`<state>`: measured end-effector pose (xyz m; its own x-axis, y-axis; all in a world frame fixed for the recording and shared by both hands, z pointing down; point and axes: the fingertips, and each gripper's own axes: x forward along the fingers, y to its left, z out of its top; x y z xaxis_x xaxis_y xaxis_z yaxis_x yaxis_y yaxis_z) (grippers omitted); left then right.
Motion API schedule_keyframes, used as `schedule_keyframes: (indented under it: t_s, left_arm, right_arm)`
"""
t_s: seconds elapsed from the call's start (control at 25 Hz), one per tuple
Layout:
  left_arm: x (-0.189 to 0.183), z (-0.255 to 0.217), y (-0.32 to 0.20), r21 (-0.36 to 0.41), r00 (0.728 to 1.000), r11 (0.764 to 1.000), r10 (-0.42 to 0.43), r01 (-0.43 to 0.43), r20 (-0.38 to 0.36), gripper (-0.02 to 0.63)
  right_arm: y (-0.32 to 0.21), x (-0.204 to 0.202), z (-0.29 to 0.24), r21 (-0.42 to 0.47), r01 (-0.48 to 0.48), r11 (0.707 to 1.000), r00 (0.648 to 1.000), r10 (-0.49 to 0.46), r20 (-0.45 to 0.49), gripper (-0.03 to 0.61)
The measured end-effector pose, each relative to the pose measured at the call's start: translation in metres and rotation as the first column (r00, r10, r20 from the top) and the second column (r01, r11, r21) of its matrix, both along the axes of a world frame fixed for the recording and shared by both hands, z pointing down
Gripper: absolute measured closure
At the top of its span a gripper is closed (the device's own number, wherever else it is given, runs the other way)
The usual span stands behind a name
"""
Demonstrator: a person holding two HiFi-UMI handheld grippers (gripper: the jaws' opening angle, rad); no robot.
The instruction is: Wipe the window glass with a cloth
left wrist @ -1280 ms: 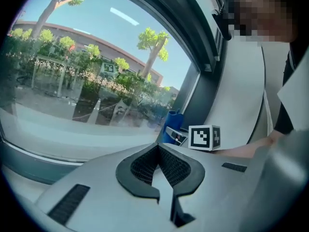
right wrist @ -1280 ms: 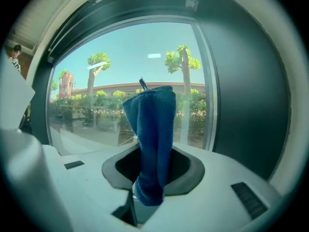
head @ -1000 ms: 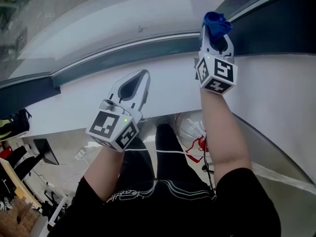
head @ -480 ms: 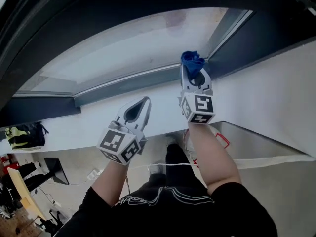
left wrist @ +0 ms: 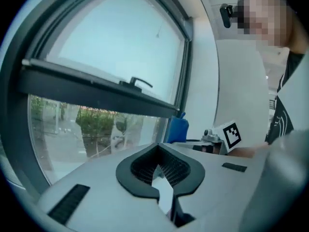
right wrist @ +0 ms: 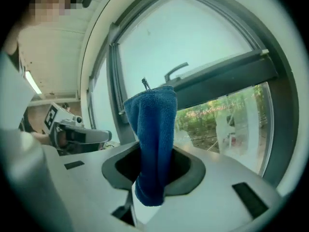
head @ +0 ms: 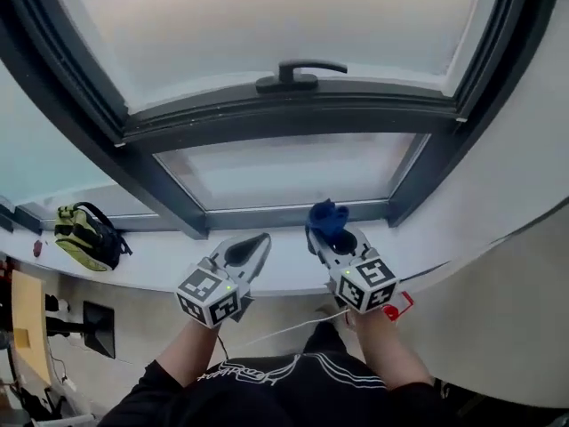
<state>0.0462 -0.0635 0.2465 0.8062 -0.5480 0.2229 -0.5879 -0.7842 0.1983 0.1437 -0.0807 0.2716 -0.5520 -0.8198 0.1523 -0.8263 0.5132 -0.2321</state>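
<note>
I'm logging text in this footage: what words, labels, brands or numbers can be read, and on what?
None can be read in any view.
Left gripper and right gripper: square black-and-white markers only, no letters.
Blue cloth: no label visible.
White print on black shirt: too blurred to read.

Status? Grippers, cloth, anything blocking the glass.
Left gripper shut, empty. Right gripper shut on blue cloth, held up near the lower pane, contact unclear. Nothing between them; window handle sits higher up.
</note>
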Motion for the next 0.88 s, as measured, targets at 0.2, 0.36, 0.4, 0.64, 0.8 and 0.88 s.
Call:
schedule_keyframes:
  t_s: [0.2, 0.36, 0.4, 0.64, 0.8, 0.88]
  left_arm:
    - [-0.068, -0.104, 0.066, 0.084, 0.999, 0.996, 0.04, -0.038, -0.016, 0.609]
    - [-0.095, -0.152, 0.12, 0.125, 0.995, 0.99, 0.077, -0.069, -0.059, 0.609]
    - [-0.099, -0.158, 0.131, 0.138, 0.995, 0.988, 0.081, -0.071, -0.064, 0.609]
    - [-0.115, -0.181, 0.168, 0.212, 0.992, 0.974, 0.101, -0.084, -0.071, 0.609]
    - [-0.118, -0.185, 0.178, 0.221, 0.992, 0.972, 0.099, -0.08, -0.08, 0.609]
    - [-0.115, -0.185, 0.177, 0.216, 0.991, 0.973, 0.106, -0.086, -0.084, 0.609]
  right_arm:
    - [0.091, -0.071, -0.095, -0.01, 0.187, 0.982, 0.982, -0.187, 0.02, 0.485]
    - [0.136, -0.112, -0.149, 0.04, 0.273, 0.961, 0.962, -0.272, -0.036, 0.485]
    - [0.145, -0.119, -0.158, 0.048, 0.284, 0.958, 0.958, -0.282, -0.052, 0.485]
    - [0.175, -0.141, -0.188, 0.088, 0.305, 0.948, 0.952, -0.305, -0.017, 0.485]
    - [0.191, -0.153, -0.189, 0.092, 0.332, 0.939, 0.943, -0.333, -0.007, 0.485]
    - [0.191, -0.154, -0.186, 0.083, 0.325, 0.942, 0.946, -0.324, -0.021, 0.486]
